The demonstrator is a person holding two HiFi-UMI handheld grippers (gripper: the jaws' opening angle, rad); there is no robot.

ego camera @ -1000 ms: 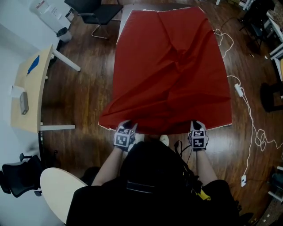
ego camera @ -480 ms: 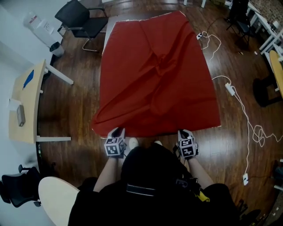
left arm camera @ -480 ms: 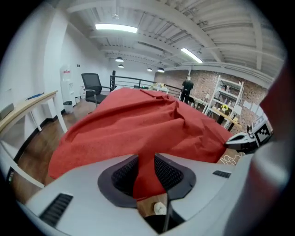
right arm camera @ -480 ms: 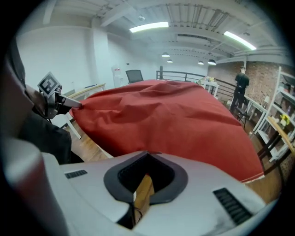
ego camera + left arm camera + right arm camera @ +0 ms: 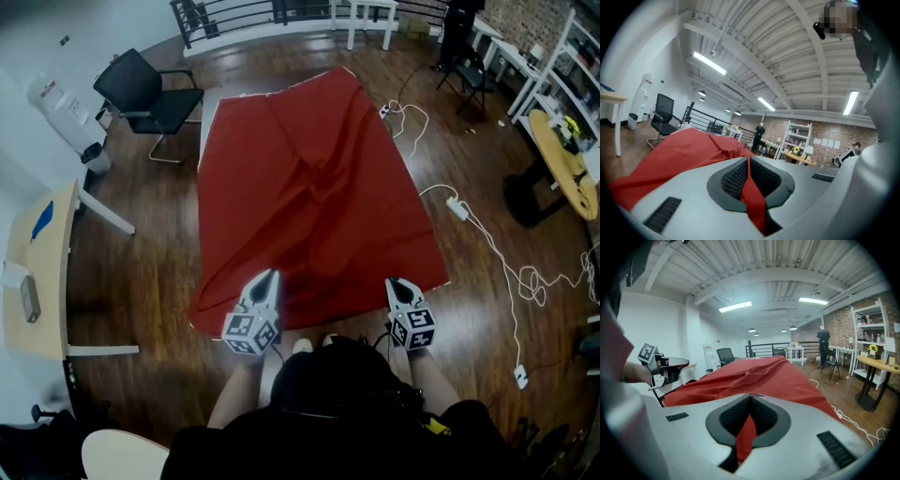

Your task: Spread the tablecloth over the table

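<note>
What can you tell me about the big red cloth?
The tablecloth is plain red, thin-looking fabric with a pale hem. It lies lengthwise over the table, wrinkled with folds down its middle and draping off the sides. Its near edge is pinched at two spots: the left gripper, whose jaws have just been closing, and the right gripper are both shut on it, with red cloth between their pads.

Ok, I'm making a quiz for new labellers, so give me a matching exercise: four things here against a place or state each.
Things:
1. tablecloth
2. right gripper
3. black chair
4. white cable

Places or states:
a. trailing over the floor, right of the table
b. shut on the cloth's near edge
c. red, creased, lying over the table
d. left of the table's far end

Pairs: 1-c, 2-b, 3-d, 4-a.
</note>
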